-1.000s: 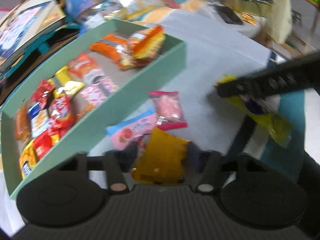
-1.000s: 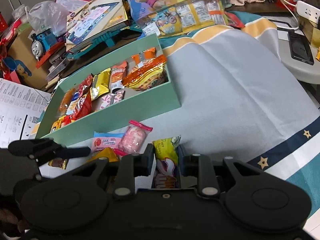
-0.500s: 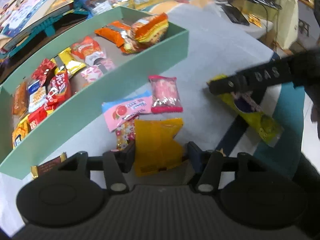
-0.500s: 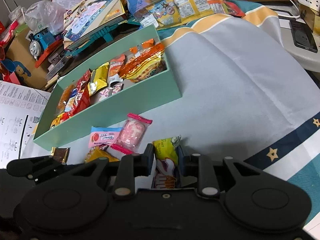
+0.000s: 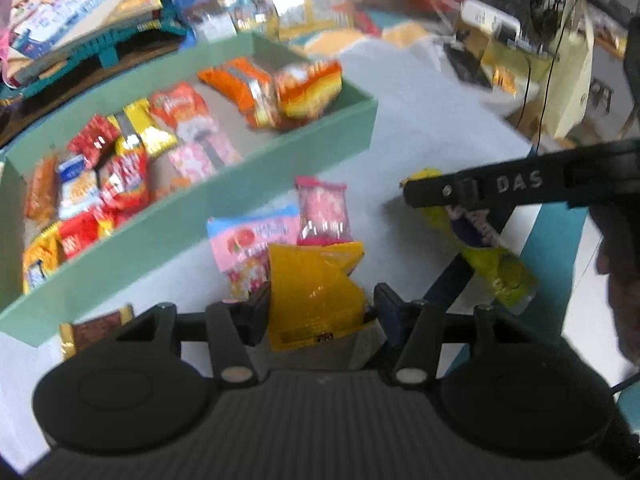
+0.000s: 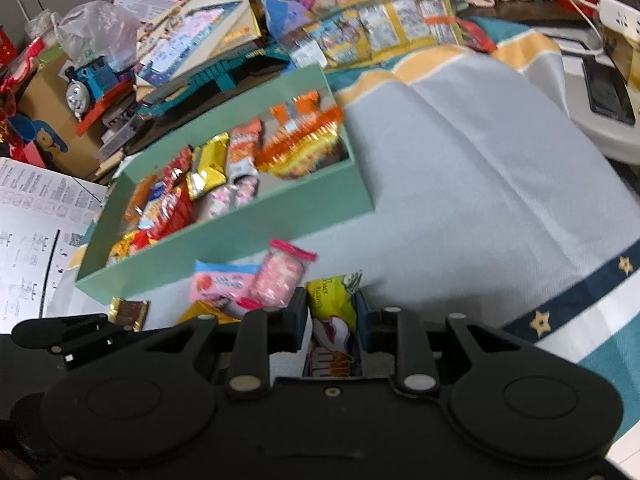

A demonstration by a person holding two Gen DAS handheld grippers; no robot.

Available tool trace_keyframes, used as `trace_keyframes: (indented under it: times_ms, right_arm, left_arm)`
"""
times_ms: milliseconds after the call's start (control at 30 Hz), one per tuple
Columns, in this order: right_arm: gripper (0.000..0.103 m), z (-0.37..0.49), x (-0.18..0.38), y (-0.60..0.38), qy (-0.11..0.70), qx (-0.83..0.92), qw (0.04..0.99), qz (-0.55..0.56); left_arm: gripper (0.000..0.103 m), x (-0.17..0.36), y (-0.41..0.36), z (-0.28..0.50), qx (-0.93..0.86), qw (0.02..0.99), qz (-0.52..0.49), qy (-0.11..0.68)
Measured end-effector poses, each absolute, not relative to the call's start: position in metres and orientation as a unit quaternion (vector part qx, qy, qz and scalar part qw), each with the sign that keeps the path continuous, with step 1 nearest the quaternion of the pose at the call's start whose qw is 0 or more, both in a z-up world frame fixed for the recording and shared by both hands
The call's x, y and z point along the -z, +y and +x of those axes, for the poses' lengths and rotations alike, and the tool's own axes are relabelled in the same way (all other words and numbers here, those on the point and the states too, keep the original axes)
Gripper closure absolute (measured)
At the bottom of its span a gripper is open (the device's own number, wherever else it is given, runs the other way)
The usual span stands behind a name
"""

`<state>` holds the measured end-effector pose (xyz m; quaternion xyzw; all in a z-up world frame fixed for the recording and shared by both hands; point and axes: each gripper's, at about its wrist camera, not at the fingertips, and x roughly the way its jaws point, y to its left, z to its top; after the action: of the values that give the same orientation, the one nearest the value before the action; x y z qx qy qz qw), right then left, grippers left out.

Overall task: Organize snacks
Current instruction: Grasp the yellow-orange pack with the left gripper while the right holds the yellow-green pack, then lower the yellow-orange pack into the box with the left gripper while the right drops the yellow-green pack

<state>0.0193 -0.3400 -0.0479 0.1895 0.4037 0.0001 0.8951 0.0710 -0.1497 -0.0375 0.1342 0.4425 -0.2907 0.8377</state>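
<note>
A green box (image 5: pixel 240 216) (image 6: pixel 260 224) holding several snack packets stands on grey cloth. In front of it lie a pink grapefruit packet (image 5: pixel 248 240) (image 6: pixel 220 280) and a pink-white candy packet (image 5: pixel 324 212) (image 6: pixel 280 276). My left gripper (image 5: pixel 320 308) is open around an orange-yellow packet (image 5: pixel 316 292) that lies flat on the cloth, with a gap at the right pad. My right gripper (image 6: pixel 332 316) is shut on a yellow-green snack packet (image 6: pixel 332 304) (image 5: pixel 496 268). One of its fingers (image 5: pixel 480 192) crosses the left wrist view.
A brown chocolate bar (image 5: pixel 96 330) (image 6: pixel 128 312) lies by the box's near left corner. Toy boxes, books and a blue toy train (image 6: pixel 86 80) crowd the space behind the box. Printed sheets (image 6: pixel 32 232) lie at the left, a phone (image 6: pixel 604 88) at the far right.
My left jaws widened and the crumpled orange-yellow packet now lies flat between them. The left view has rolled. The right gripper keeps its packet and has hardly moved.
</note>
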Motion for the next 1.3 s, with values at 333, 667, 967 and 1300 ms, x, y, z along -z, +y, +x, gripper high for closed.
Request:
trace_keyframes:
  times_ms: [333, 667, 967, 1300]
  right_arm:
    - [0.078, 0.075, 0.001, -0.322, 0.368, -0.041, 0.910, 0.184]
    - [0.078, 0.160, -0.008, -0.300, 0.379, -0.056, 0.908, 0.172]
    - [0.078, 0.203, 0.017, -0.293, 0.405, -0.047, 0.899, 0.158]
    - [0.019, 0.211, 0.023, -0.296, 0.405, -0.046, 0.898, 0.165]
  left_arm:
    - [0.049, -0.018, -0.107, 0.124, 0.211, 0.896, 0.077, 0.383]
    - [0.049, -0.021, -0.104, 0.199, 0.181, 0.903, 0.069, 0.383]
    - [0.049, 0.008, -0.111, 0.228, 0.178, 0.892, 0.073, 0.408]
    - [0.004, 0.019, -0.117, 0.232, 0.168, 0.890, 0.087, 0.416]
